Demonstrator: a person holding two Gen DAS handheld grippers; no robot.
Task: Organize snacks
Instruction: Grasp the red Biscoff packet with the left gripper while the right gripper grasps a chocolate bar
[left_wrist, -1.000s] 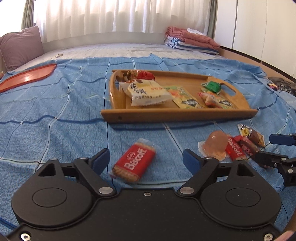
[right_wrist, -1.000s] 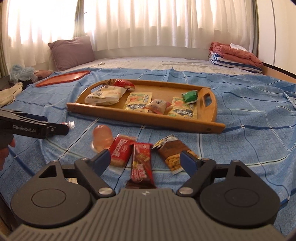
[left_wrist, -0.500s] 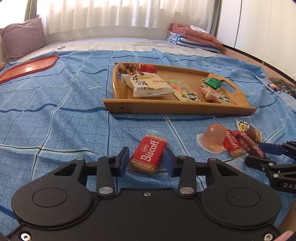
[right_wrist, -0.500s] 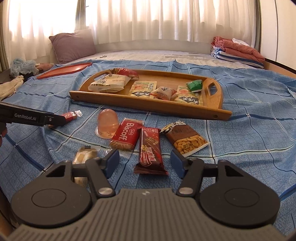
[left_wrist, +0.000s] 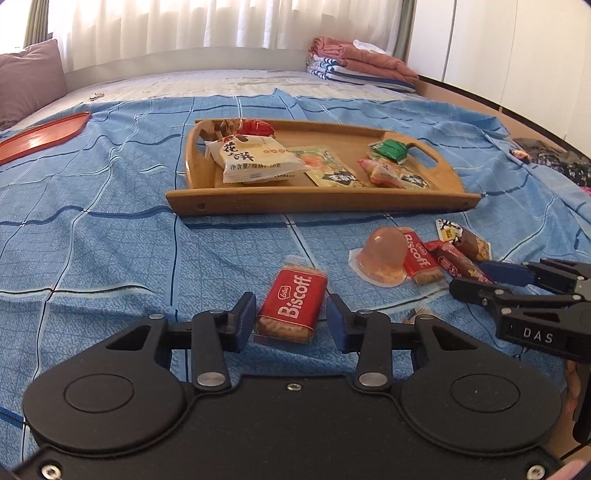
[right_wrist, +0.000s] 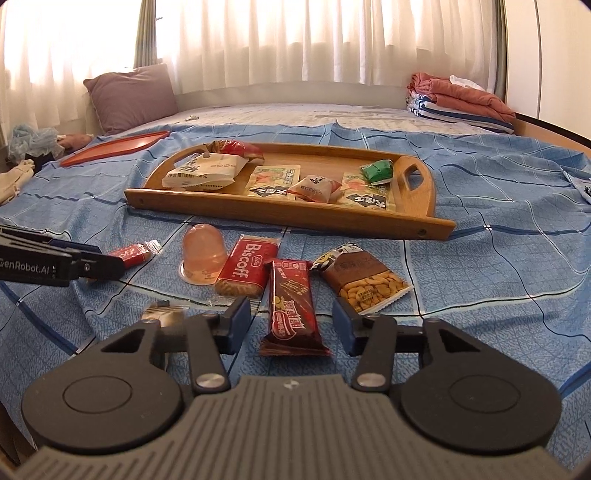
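Observation:
A wooden tray (left_wrist: 321, 205) holding several snack packets lies on the blue bedspread. In front of it, my left gripper (left_wrist: 291, 321) is shut on a red Biscoff packet (left_wrist: 295, 302), one pad against each long side. My right gripper (right_wrist: 291, 325) straddles a dark red chocolate bar (right_wrist: 291, 310). Its jaws are closing, with a gap still on both sides of the bar. A pink jelly cup (right_wrist: 203, 254), a second Biscoff packet (right_wrist: 247, 266) and a peanut bar (right_wrist: 365, 277) lie just beyond. The left gripper (right_wrist: 110, 264) also shows at the left edge of the right wrist view.
A beige wrapped snack (right_wrist: 162, 314) lies by my right gripper's left finger. A flat red tray (left_wrist: 40, 136) sits far left and a mauve pillow (right_wrist: 133, 96) lies behind it. Folded blankets (right_wrist: 461, 99) are at the back right. Clothes (right_wrist: 33, 140) lie off the left side.
My left jaws went from wide apart to shut on the Biscoff packet. My right jaws have narrowed steadily around the chocolate bar. Both hands stayed nearly in place.

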